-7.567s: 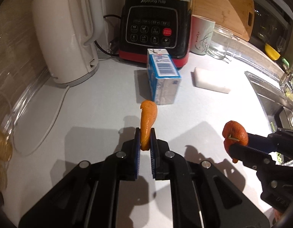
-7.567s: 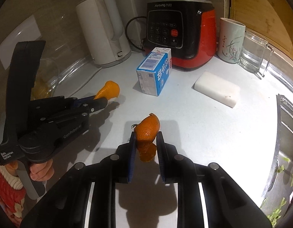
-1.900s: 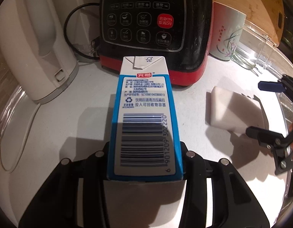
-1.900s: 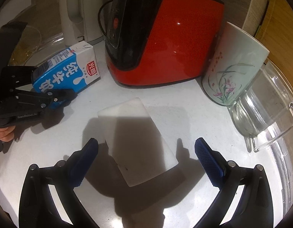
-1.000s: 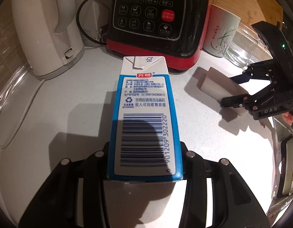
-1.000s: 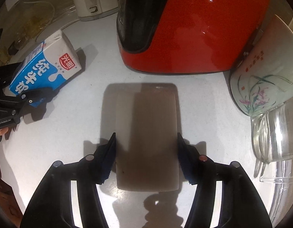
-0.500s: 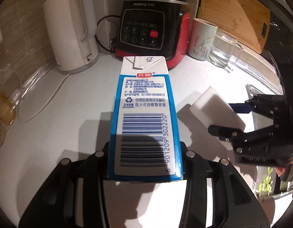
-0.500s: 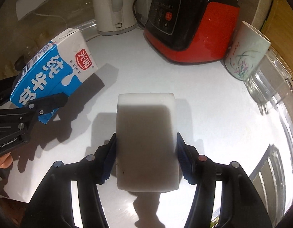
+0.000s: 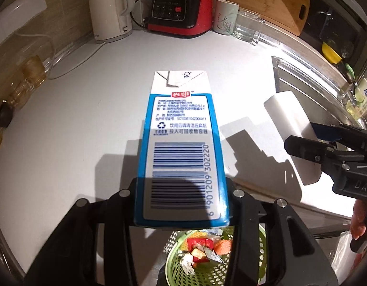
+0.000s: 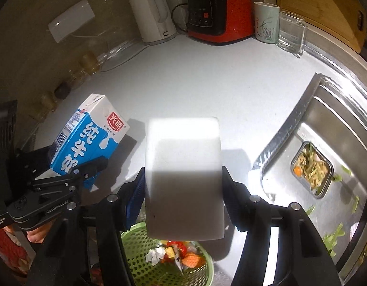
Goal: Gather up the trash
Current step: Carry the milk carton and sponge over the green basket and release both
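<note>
Both grippers now over green basket (image 10: 140,259), blue-white carton (image 9: 181,147), white block (image 10: 183,178)

Lifted milk carton (image 9: 181,147), white block (image 10: 183,166)

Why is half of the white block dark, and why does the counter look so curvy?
Right wrist view: light falls on the white block's far half, its near half lies in shadow; the sink glares. Left wrist view: the fisheye lens bends the counter, and the milk carton casts dark shadows.
</note>
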A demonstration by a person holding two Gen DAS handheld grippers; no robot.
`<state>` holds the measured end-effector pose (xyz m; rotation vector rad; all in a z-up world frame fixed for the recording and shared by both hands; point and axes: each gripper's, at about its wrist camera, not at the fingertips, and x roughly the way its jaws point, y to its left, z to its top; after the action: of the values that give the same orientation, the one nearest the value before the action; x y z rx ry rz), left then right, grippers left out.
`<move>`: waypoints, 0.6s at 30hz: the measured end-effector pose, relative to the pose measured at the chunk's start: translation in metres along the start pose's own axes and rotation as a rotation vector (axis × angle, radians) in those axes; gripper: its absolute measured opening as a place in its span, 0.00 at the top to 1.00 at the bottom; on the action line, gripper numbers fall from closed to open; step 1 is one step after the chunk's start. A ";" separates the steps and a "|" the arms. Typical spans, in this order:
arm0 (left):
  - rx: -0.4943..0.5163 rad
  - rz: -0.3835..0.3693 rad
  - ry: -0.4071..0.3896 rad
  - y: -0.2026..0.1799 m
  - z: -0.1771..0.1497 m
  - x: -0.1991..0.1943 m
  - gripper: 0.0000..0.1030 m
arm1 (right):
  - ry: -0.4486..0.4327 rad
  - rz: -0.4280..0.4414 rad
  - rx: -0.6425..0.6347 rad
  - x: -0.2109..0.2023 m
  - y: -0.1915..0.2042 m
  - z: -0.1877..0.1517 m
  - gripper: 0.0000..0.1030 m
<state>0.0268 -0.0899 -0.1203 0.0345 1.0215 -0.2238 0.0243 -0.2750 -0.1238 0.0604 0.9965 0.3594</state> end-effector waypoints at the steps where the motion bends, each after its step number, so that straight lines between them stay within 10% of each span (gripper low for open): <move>1: -0.004 -0.008 -0.001 -0.002 -0.012 -0.011 0.60 | -0.006 0.004 0.007 -0.008 0.004 -0.009 0.42; 18: 0.068 -0.003 0.009 -0.046 -0.147 -0.093 0.60 | -0.010 0.019 0.025 -0.090 0.057 -0.156 0.41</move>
<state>-0.1528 -0.0992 -0.1155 0.0952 1.0226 -0.2616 -0.1648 -0.2678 -0.1239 0.0939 0.9911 0.3637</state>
